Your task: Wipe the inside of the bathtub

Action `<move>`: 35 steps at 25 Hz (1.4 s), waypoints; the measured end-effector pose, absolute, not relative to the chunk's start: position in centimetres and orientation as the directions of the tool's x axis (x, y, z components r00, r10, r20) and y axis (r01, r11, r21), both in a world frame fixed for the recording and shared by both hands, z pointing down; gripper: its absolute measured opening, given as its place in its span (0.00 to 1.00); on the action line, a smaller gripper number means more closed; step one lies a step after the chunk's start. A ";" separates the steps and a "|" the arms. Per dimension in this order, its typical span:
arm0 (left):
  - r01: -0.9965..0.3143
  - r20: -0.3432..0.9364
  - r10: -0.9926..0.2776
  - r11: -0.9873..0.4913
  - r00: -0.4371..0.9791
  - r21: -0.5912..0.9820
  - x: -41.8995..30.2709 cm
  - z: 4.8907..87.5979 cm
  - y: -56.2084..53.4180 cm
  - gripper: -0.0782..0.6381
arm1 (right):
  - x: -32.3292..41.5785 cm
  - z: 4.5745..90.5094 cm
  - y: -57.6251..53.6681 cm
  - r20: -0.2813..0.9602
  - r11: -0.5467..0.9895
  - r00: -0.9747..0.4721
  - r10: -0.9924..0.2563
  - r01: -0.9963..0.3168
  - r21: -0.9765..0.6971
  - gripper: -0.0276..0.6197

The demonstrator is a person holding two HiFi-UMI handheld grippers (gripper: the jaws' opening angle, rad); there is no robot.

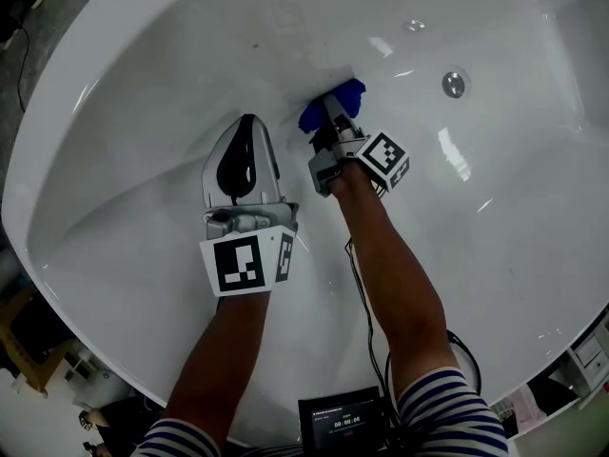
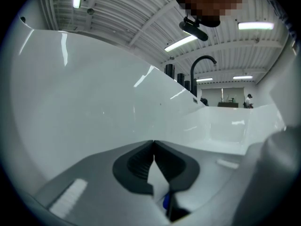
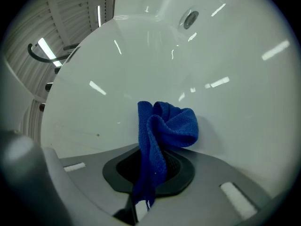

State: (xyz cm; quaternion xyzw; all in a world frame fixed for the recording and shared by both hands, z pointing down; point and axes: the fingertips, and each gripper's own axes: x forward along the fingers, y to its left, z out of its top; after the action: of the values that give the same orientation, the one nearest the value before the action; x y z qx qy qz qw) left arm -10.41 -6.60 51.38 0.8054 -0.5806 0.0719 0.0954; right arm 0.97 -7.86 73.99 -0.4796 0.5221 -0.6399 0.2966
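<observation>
Nearest the person, above the bathtub's (image 1: 124, 93) near slope, the left gripper (image 1: 248, 119) hangs with its jaws closed tip to tip on nothing. Just beyond it, to the right, the right gripper (image 1: 332, 104) clamps a bunched blue cloth (image 1: 344, 96) that seems to touch the white inner wall. Farther right sits the drain (image 1: 455, 83). The tub holds no water. Wiping looks under way, but no streaks show how much is left.

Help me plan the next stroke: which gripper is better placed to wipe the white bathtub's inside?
Right. The right gripper is shut on the crumpled blue cloth, at the white bathtub wall; the left gripper is shut on nothing.
</observation>
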 end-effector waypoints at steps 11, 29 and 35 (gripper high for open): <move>-0.945 0.156 -0.933 -0.320 0.326 0.060 -10.0 41.1 -5.9 0.11 | 0.3 60.1 -9.4 0.194 -0.165 -0.384 -0.903 -0.108 -0.980 0.11; -0.949 0.068 -0.947 -0.313 0.315 0.044 -13.8 24.6 -5.4 0.11 | -4.2 37.0 -12.8 0.031 0.010 -0.421 -0.907 -0.095 -0.995 0.11; -0.949 0.051 -0.948 -0.312 0.314 0.043 -14.1 22.8 -5.7 0.11 | -4.6 34.3 -13.1 -0.008 0.054 -0.428 -0.904 -0.095 -0.994 0.11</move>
State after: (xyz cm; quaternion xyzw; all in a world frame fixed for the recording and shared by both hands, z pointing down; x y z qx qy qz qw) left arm -14.11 -5.67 22.78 0.8098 -0.5857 0.0081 0.0326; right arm -4.61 -13.12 34.29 -0.3960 0.6305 -0.5625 0.3596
